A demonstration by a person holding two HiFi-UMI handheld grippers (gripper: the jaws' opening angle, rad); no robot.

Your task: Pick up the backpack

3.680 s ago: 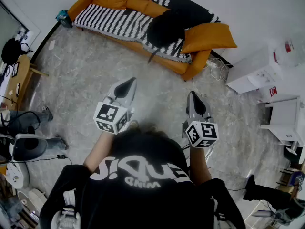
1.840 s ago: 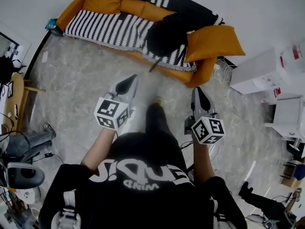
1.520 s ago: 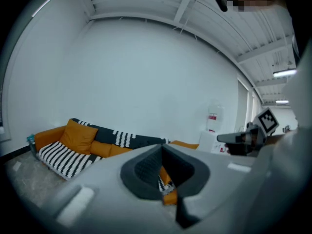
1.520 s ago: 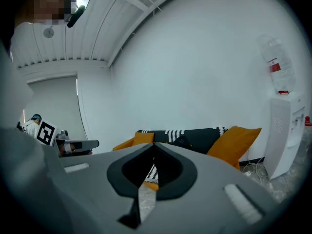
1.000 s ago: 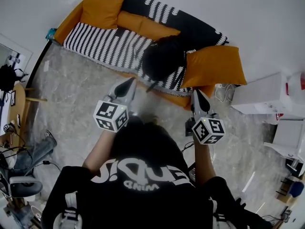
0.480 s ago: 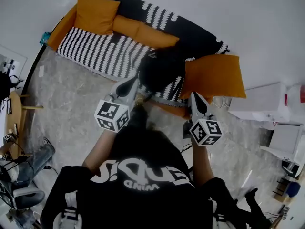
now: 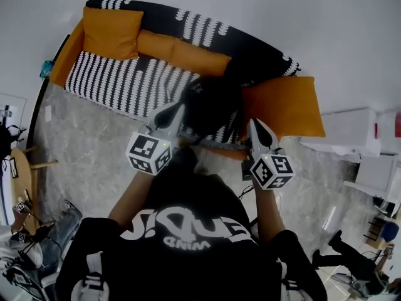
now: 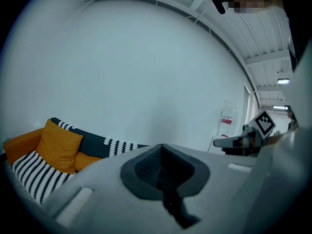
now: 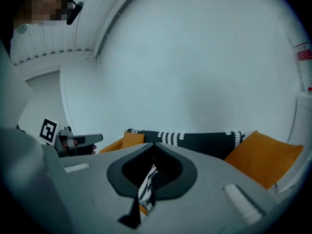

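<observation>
Two clenched, empty units: left hand-held gripper (image 7: 173, 110); right hand-held gripper (image 7: 256, 127); black backpack (image 7: 210, 102) on striped sofa (image 7: 106, 80), now nearer than before; grasp not yet begun.

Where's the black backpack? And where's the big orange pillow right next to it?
backpack (image 7: 212, 108), head view, middle of its black body on the sofa.
orange pillow (image 7: 282, 105), head view, middle of its top face.

We see an orange sofa (image 7: 64, 55) against the white wall (image 7: 263, 11). A black-and-white striped throw (image 7: 119, 83) covers its seat and back. One orange cushion (image 7: 111, 33) sits at the left end, another (image 7: 282, 105) at the right. A white cabinet (image 7: 348, 127) stands right of it, on a grey marbled floor (image 7: 81, 143).
</observation>
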